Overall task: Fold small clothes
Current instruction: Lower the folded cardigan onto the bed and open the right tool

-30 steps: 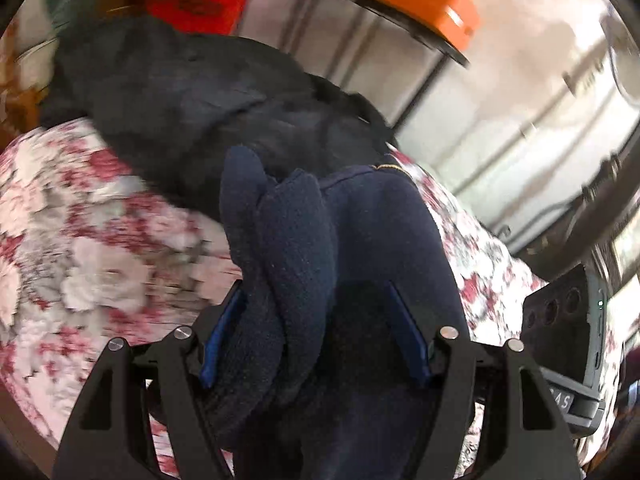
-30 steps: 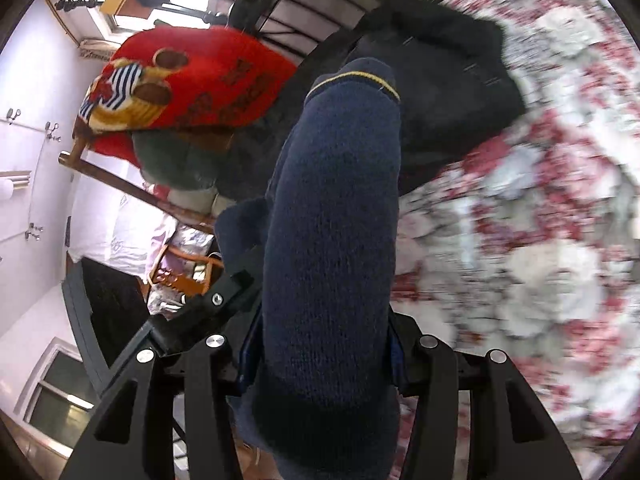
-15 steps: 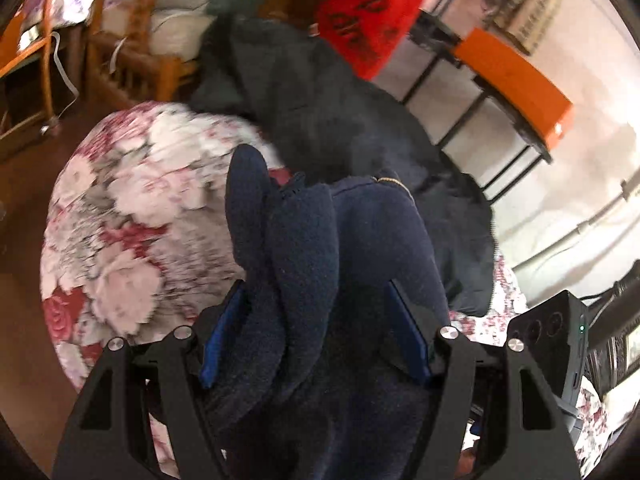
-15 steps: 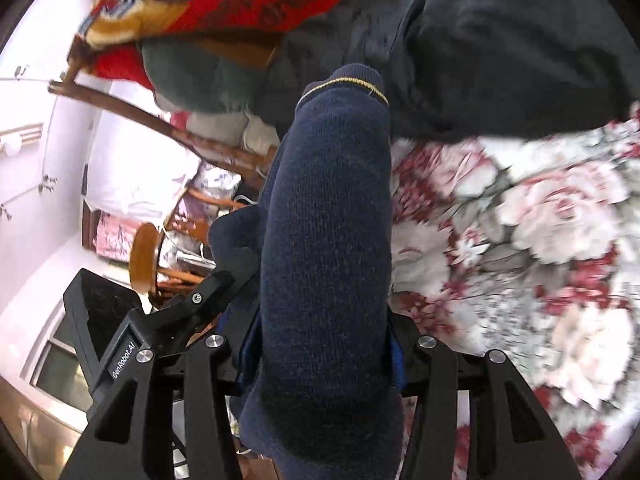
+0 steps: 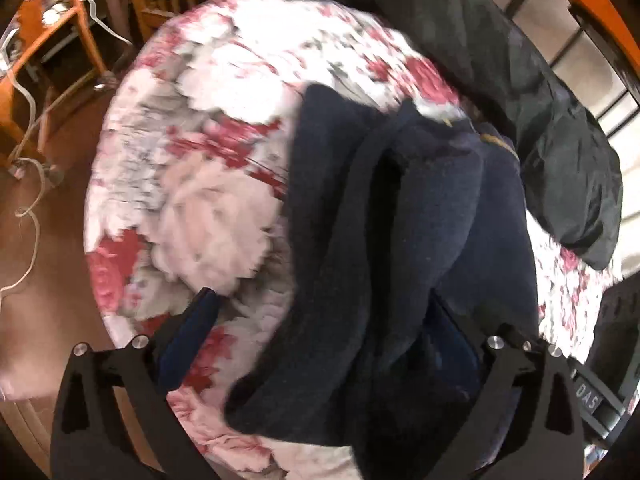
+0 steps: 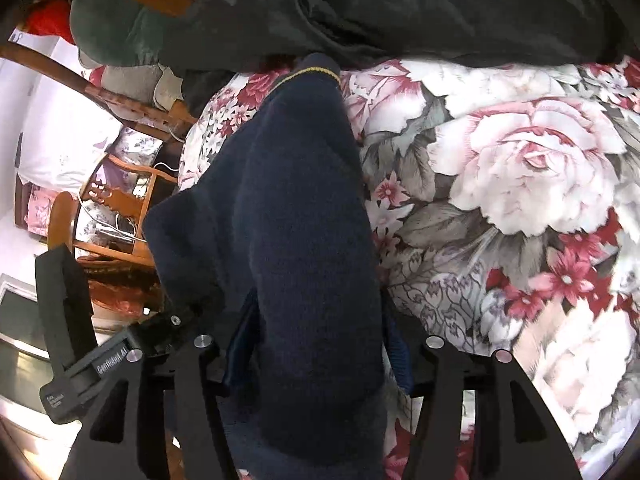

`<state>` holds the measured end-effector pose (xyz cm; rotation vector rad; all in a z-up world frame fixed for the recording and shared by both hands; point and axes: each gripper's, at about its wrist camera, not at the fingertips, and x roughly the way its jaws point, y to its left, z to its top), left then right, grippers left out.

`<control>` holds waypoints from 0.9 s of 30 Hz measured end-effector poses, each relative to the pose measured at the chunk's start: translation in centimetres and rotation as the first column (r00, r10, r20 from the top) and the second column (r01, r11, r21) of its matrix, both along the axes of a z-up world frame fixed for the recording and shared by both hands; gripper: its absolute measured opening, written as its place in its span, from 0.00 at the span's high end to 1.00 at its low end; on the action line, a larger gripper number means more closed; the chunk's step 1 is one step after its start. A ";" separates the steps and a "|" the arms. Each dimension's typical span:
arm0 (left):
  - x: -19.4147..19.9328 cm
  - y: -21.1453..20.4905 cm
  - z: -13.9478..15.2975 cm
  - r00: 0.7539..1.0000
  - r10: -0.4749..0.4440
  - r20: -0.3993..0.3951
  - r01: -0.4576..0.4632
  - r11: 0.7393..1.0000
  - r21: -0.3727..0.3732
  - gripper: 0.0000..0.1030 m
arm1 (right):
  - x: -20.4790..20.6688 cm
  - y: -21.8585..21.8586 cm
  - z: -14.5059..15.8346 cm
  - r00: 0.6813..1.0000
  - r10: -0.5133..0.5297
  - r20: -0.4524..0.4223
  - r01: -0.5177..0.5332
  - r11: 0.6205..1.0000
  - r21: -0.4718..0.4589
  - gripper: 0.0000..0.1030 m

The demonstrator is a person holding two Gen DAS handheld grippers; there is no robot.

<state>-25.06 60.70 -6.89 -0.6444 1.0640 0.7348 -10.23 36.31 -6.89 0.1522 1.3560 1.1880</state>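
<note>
Navy knit garment [image 5: 400, 240] between opening left gripper [image 5: 332, 320] jaws, right gripper [image 6: 316, 344] loosening around it, black jacket [image 6: 400, 8] just beyond

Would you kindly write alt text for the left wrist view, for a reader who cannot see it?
A folded navy knit garment lies on a rose-patterned floral cover between the opening jaws of the left gripper, whose left pad stands clear of the cloth. A black garment lies beyond it, with wooden furniture at the left edge.
</note>
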 end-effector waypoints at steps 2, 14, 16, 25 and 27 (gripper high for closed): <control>-0.6 0.2 1.2 0.999 0.031 0.025 -0.032 0.998 0.056 0.05 | -0.4 -1.6 0.9 0.999 -0.015 0.040 0.015 1.000 -0.005 0.44; 1.4 0.2 0.6 0.988 0.047 -0.145 -0.002 0.955 0.297 0.04 | -6.0 -5.1 2.6 0.912 0.067 0.405 -0.013 0.991 -0.135 0.52; 1.9 -0.5 0.8 0.986 0.040 -0.160 0.015 0.943 0.332 0.04 | -5.8 -5.0 2.2 0.923 0.062 0.380 -0.009 0.990 -0.140 0.52; -0.3 -1.9 2.5 0.993 0.050 -0.109 -0.015 0.953 0.301 0.04 | -5.8 -6.1 3.1 0.935 0.050 0.352 0.006 0.988 -0.155 0.51; -0.6 -2.6 2.8 0.993 0.047 -0.112 -0.012 0.955 0.298 0.04 | -6.2 -6.5 3.7 0.928 0.061 0.367 0.001 0.986 -0.165 0.50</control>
